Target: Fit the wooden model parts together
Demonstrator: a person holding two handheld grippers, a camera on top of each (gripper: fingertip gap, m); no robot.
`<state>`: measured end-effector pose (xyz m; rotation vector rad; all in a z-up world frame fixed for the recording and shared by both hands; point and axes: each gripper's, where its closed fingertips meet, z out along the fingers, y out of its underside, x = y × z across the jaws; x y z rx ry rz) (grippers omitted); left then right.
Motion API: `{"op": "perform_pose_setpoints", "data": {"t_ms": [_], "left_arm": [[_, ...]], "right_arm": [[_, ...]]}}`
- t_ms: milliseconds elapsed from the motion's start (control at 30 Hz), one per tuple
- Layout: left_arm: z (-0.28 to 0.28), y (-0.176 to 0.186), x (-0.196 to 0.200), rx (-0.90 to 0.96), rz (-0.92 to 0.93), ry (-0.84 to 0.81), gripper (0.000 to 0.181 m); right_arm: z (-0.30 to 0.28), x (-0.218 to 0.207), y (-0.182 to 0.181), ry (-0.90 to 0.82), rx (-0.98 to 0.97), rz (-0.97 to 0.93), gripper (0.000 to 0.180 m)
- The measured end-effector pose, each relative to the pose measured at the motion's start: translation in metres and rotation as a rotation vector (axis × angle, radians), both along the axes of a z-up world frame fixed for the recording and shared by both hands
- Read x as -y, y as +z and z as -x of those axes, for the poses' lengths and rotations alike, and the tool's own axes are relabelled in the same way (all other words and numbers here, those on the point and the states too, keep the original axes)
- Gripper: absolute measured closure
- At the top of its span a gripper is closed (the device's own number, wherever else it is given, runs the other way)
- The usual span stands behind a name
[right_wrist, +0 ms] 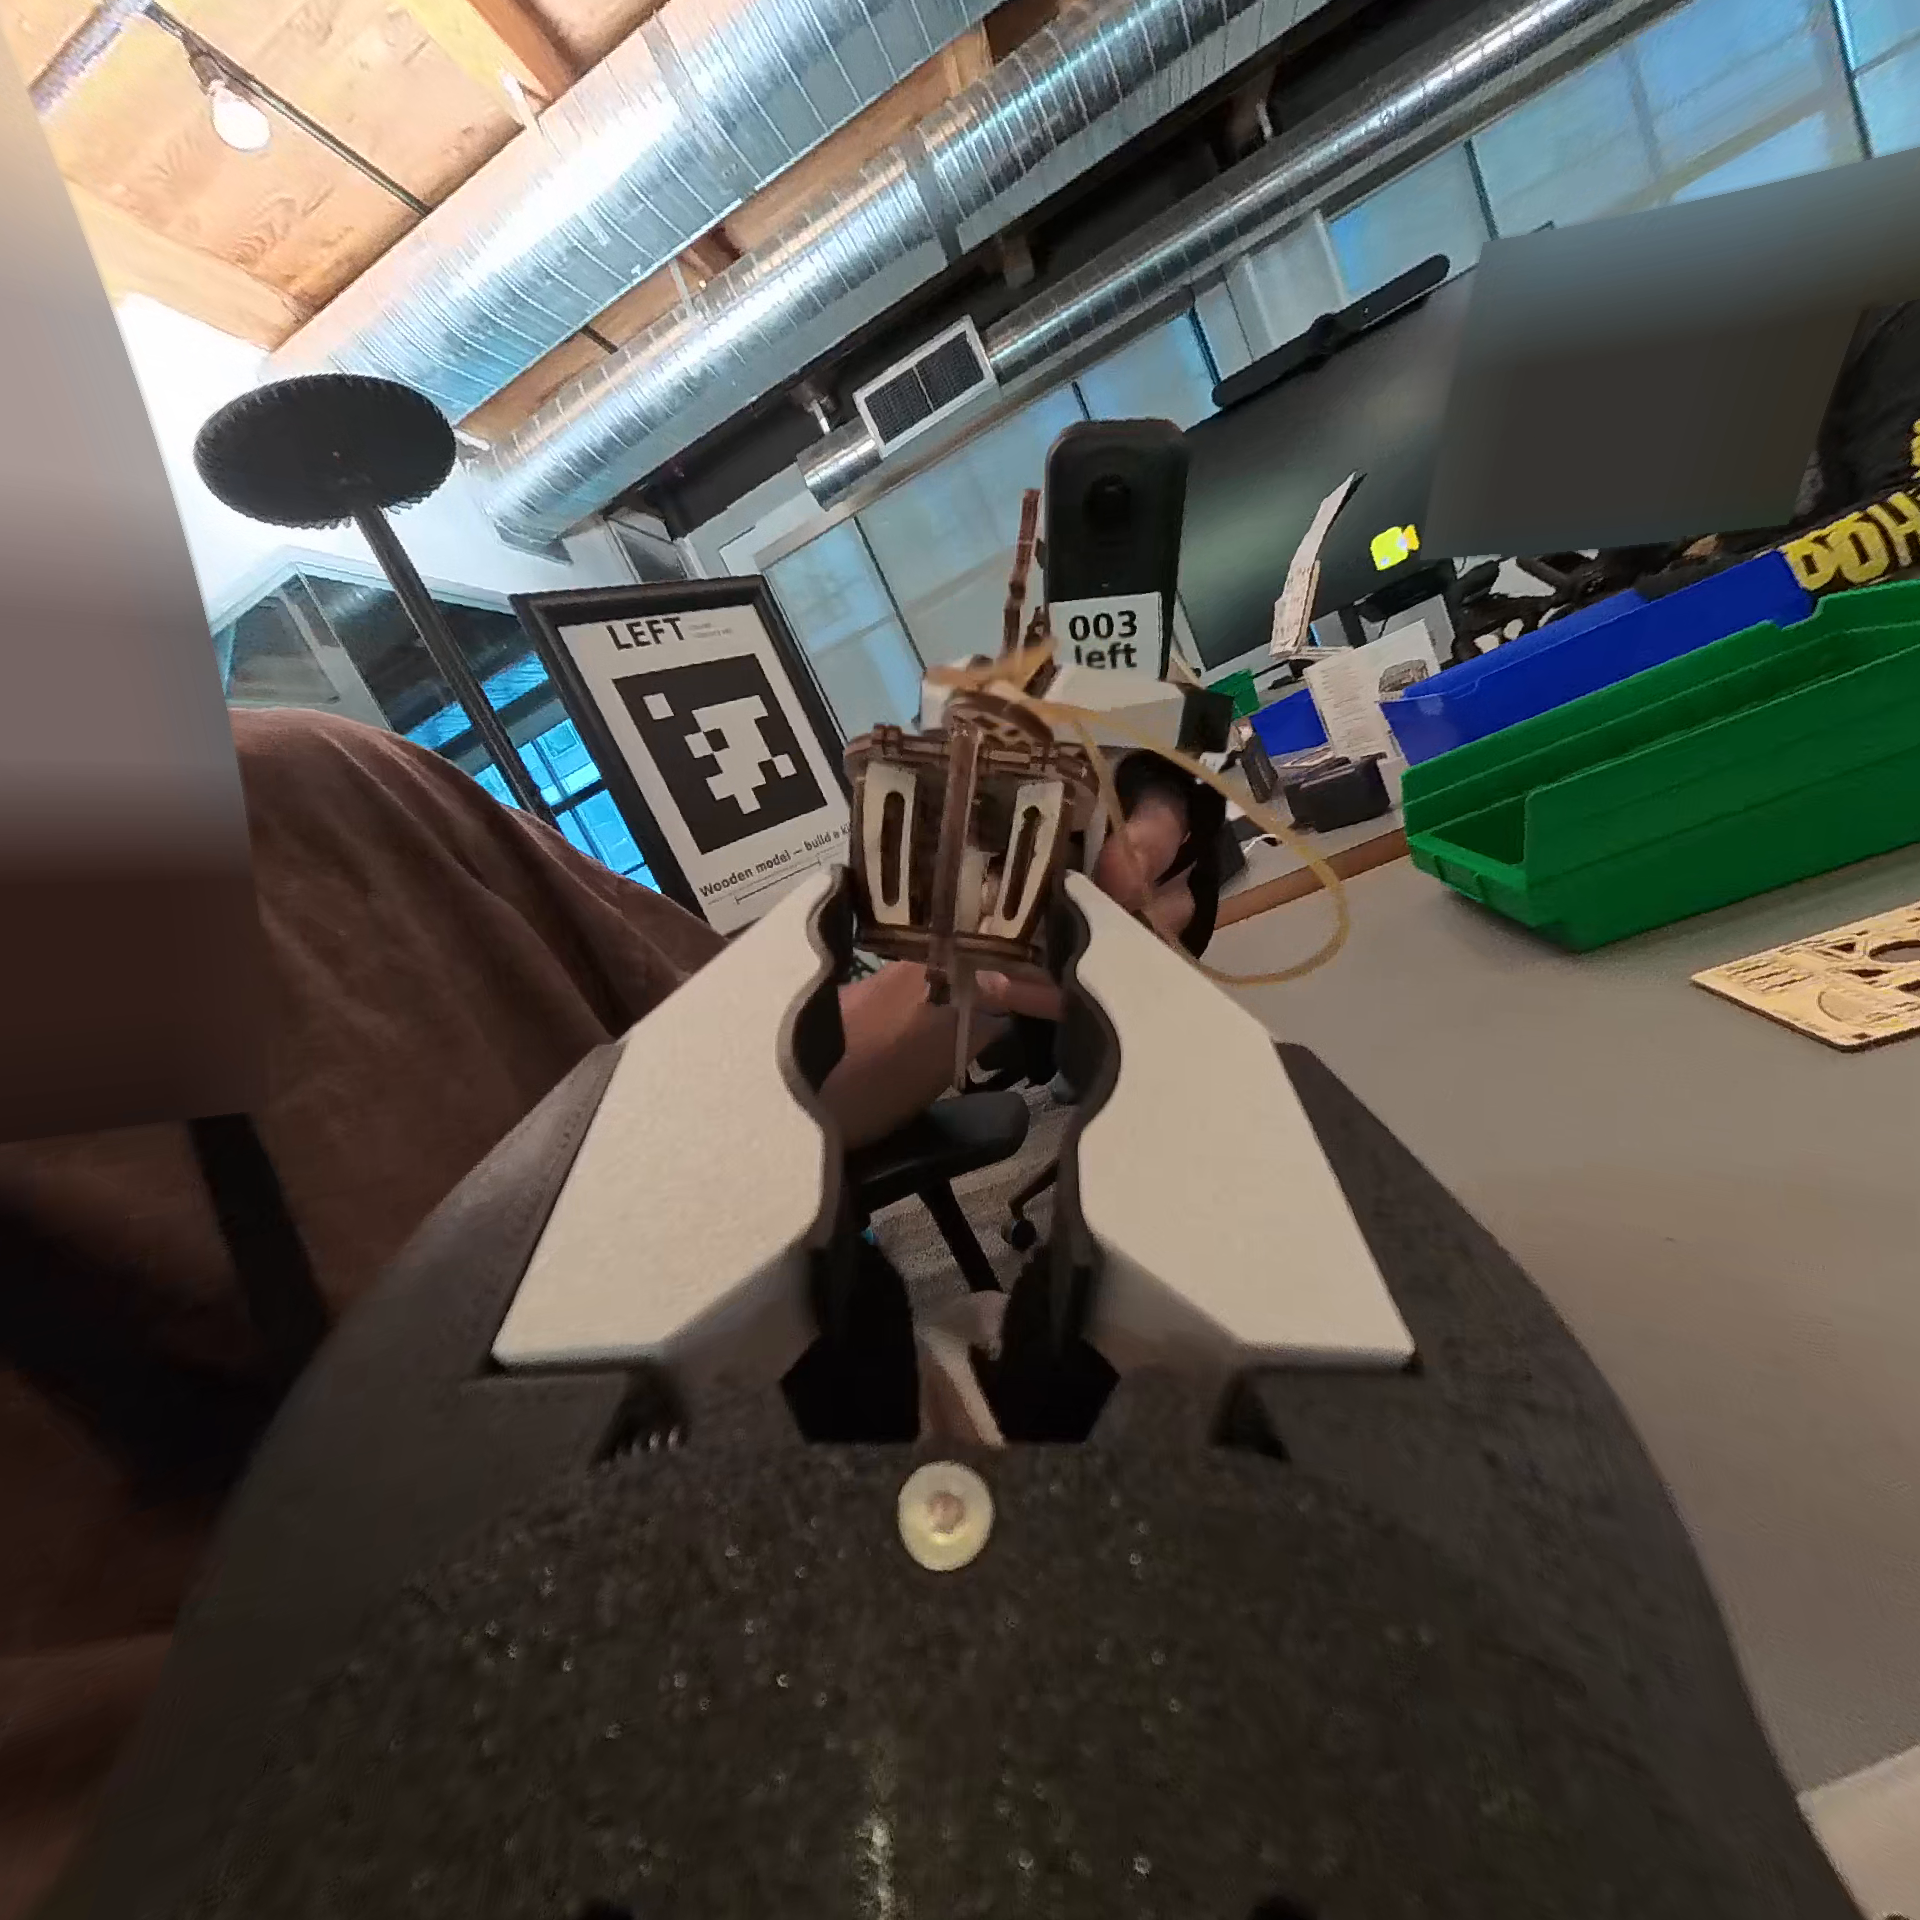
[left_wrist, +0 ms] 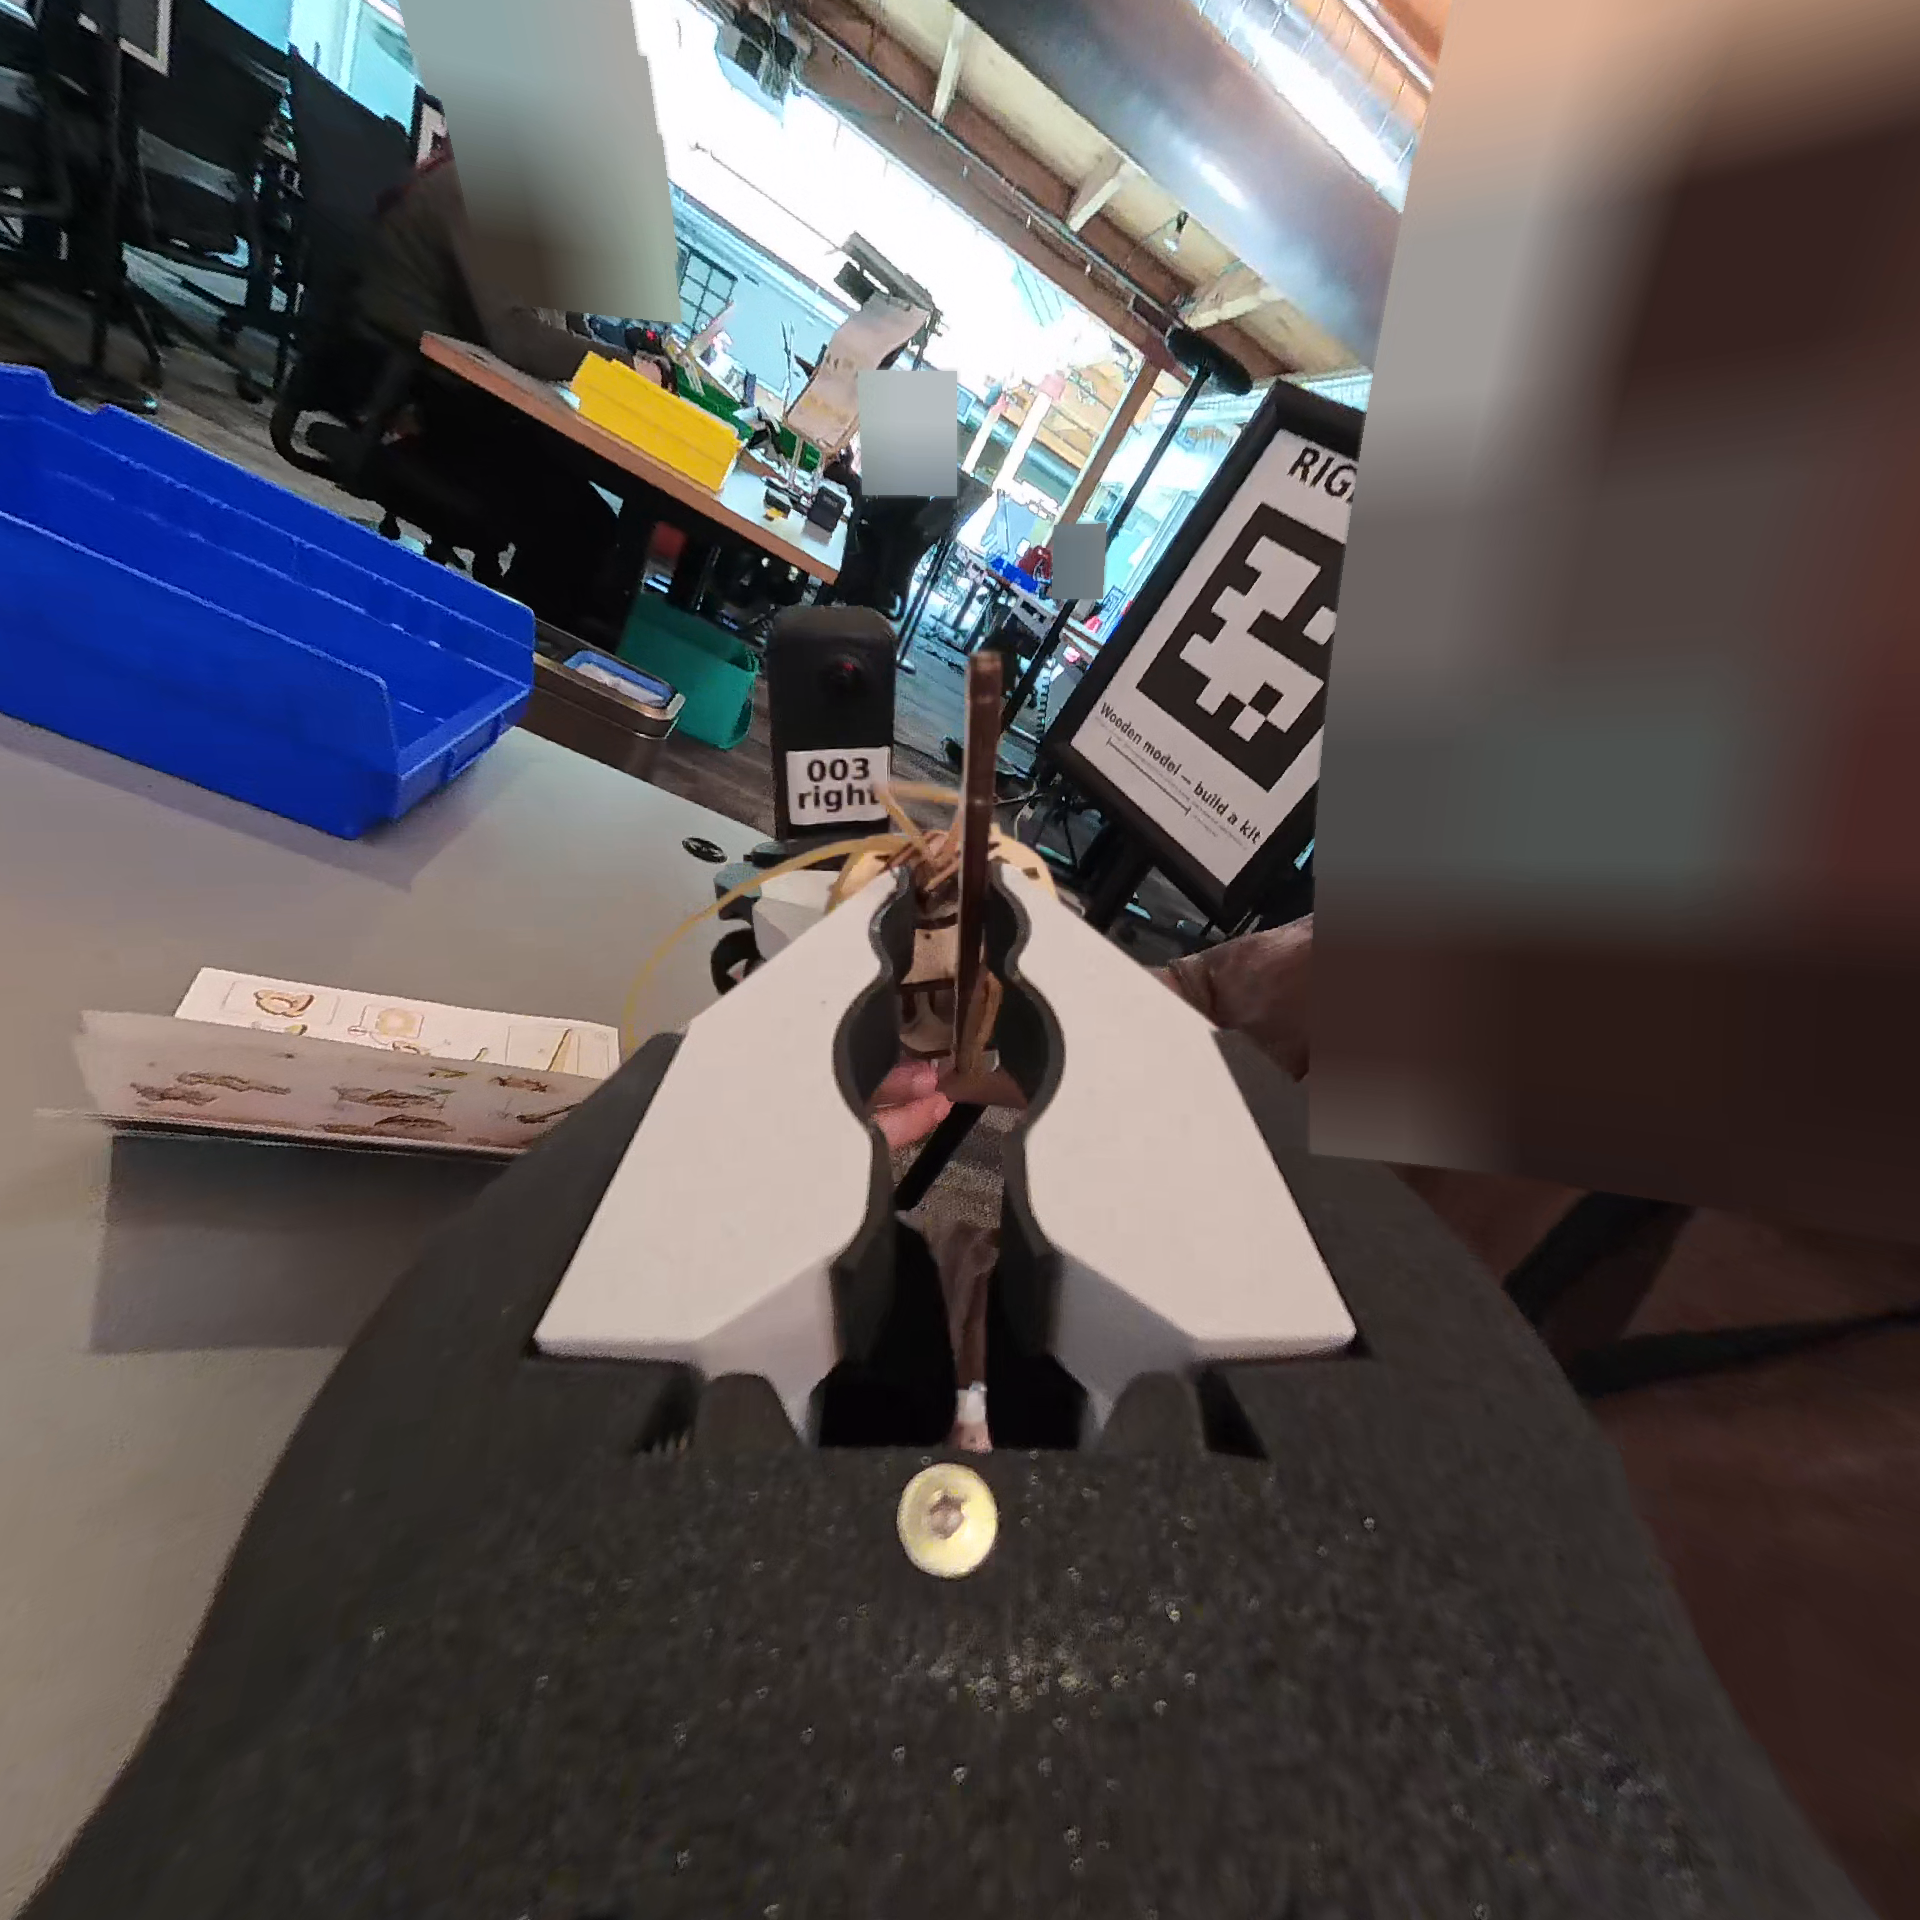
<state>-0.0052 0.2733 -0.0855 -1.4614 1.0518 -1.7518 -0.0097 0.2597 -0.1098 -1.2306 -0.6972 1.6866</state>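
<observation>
In the left wrist view my left gripper (left_wrist: 951,899) is shut on a thin dark wooden strip (left_wrist: 982,769) that stands upright, seen edge-on. Just beyond it is the pale wooden model (left_wrist: 935,956), held from the far side by my right gripper (left_wrist: 831,894). In the right wrist view my right gripper (right_wrist: 951,883) is shut on the model (right_wrist: 956,831), a small round frame with slotted pale panels. The strip (right_wrist: 1023,582) rises above the model, with the left gripper (right_wrist: 1112,707) behind it. A tan rubber band (right_wrist: 1299,914) loops off the model. Both grippers are raised above the table.
A blue bin (left_wrist: 260,644) and an instruction booklet (left_wrist: 343,1070) lie on the grey table (left_wrist: 312,1351). A green bin (right_wrist: 1662,810), a blue bin (right_wrist: 1558,665) and a wooden parts sheet (right_wrist: 1818,987) lie to the right. Framed marker signs (left_wrist: 1226,675) (right_wrist: 717,758) stand behind. Less than 4 cm separates the two grippers' tips.
</observation>
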Motion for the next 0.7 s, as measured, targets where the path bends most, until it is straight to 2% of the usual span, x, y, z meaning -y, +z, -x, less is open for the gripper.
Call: {"op": "perform_pose_setpoints", "data": {"t_ms": [433, 700], "left_arm": [[0.001, -0.004, 0.007, -0.037, -0.098, -0.014, 0.171], [0.005, -0.005, 0.018, -0.033, -0.236, -0.081, 0.171]], "right_arm": [[0.002, 0.002, -0.002, 0.047, 0.000, 0.029, 0.144], [0.006, 0.013, -0.002, 0.157, -0.018, 0.068, 0.144]]}}
